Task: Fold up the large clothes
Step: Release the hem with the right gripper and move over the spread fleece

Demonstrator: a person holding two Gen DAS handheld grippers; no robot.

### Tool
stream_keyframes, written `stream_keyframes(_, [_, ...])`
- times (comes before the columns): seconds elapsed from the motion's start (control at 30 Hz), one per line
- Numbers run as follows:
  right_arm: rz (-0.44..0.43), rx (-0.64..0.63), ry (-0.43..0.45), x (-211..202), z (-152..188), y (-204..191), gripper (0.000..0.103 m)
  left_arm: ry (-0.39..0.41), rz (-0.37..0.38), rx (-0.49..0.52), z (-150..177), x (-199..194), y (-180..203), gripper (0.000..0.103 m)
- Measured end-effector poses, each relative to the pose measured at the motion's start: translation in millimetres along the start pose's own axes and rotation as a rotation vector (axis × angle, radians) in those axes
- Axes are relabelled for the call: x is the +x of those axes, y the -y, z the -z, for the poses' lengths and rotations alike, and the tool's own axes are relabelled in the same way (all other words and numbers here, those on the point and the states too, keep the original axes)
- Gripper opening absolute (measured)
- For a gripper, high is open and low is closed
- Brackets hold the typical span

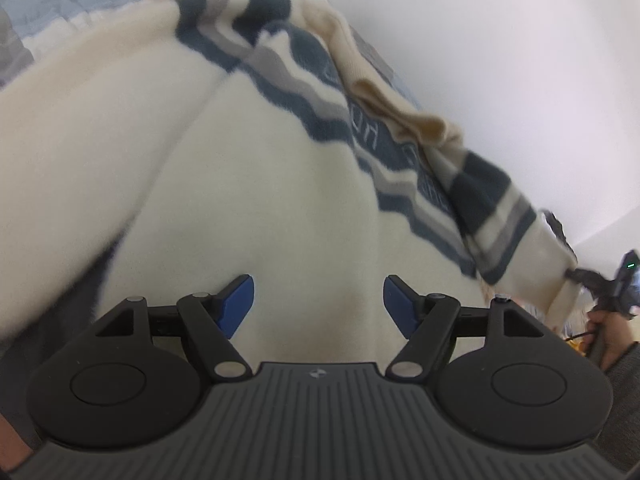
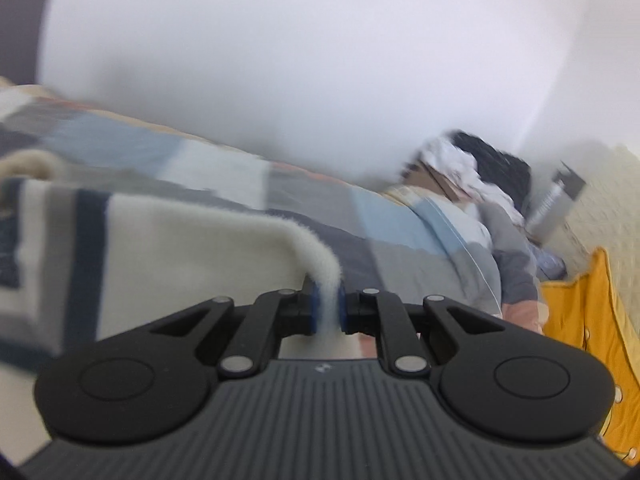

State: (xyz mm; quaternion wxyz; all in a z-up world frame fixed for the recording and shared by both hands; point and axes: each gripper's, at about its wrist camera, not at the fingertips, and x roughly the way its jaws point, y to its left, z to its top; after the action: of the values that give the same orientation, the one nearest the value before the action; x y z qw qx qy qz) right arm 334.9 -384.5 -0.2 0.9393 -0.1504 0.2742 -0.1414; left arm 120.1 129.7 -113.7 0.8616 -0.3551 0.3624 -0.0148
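Observation:
A large cream fleece sweater (image 1: 248, 152) with blue and grey stripes lies spread on the bed and fills the left wrist view. My left gripper (image 1: 319, 283) hovers over its plain cream body, open, with only fabric showing below its blue pads (image 1: 236, 306). One striped sleeve (image 1: 492, 208) is stretched out to the right, and its cream cuff is pinched by my right gripper (image 1: 582, 276), held by a hand (image 1: 606, 336). In the blurred right wrist view, the right gripper (image 2: 328, 304) is shut on the fuzzy cream cuff edge (image 2: 320, 252), and the sleeve (image 2: 132, 240) trails to the left.
A patchwork bed cover (image 2: 224, 176) in blue, grey and white lies under the sweater, with a white wall (image 2: 300, 60) behind. A pile of dark and white clothes (image 2: 480, 168) sits at the bed's far end. A yellow cloth (image 2: 580, 312) and a cream knit blanket (image 2: 612, 208) are at right.

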Motion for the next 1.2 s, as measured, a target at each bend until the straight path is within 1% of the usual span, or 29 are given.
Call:
stream_keyframes(0.13, [0.048, 0.087, -0.027, 59, 13, 13, 0.013, 0.095, -0.038, 0.025, -3, 6, 2, 0.076])
stream_keyframes(0.27, [0.088, 0.166, -0.082, 109, 36, 22, 0.014, 0.129, -0.069, 0.088, -7, 19, 11, 0.076])
stream_keyframes(0.3, [0.094, 0.177, -0.091, 117, 43, 21, 0.014, 0.135, -0.079, 0.114, -6, 21, 13, 0.076])
stream_keyframes(0.37, [0.083, 0.192, -0.078, 127, 54, 19, 0.014, 0.136, -0.094, 0.138, -4, 26, 15, 0.076])
stream_keyframes(0.4, [0.069, 0.191, -0.07, 131, 60, 18, 0.014, 0.133, -0.098, 0.133, -4, 28, 15, 0.076])
stream_keyframes(0.5, [0.069, 0.192, -0.076, 135, 70, 13, 0.015, 0.139, -0.107, 0.13, -6, 32, 15, 0.077])
stream_keyframes(0.57, [0.053, 0.245, -0.033, 125, 72, 17, 0.017, 0.133, -0.12, 0.136, -7, 35, 15, 0.077])
stream_keyframes(0.63, [0.029, 0.296, -0.009, 112, 71, 23, 0.026, 0.133, -0.116, 0.125, -7, 34, 15, 0.077])
stream_keyframes(0.7, [-0.009, 0.331, 0.003, 94, 68, 27, 0.04, 0.136, -0.115, 0.121, -7, 31, 15, 0.077])
stream_keyframes(0.77, [-0.04, 0.355, 0.019, 72, 65, 30, 0.047, 0.141, -0.115, 0.117, -6, 26, 15, 0.077])
stream_keyframes(0.83, [-0.068, 0.372, 0.018, 44, 63, 32, 0.047, 0.142, -0.115, 0.113, -5, 20, 14, 0.077])
stream_keyframes(0.97, [-0.185, 0.421, 0.051, -24, 67, 36, 0.047, 0.15, -0.115, 0.107, -3, 7, 13, 0.077])
stream_keyframes(1.07, [-0.238, 0.424, 0.065, -74, 72, 29, 0.047, 0.135, -0.129, 0.132, 2, -1, 16, 0.077])
stream_keyframes(1.17, [-0.278, 0.463, 0.063, -117, 81, 17, 0.047, 0.124, -0.132, 0.107, 9, -13, 13, 0.077])
stream_keyframes(1.2, [-0.301, 0.488, 0.049, -130, 85, 12, 0.048, 0.121, -0.133, 0.099, 10, -17, 12, 0.077])
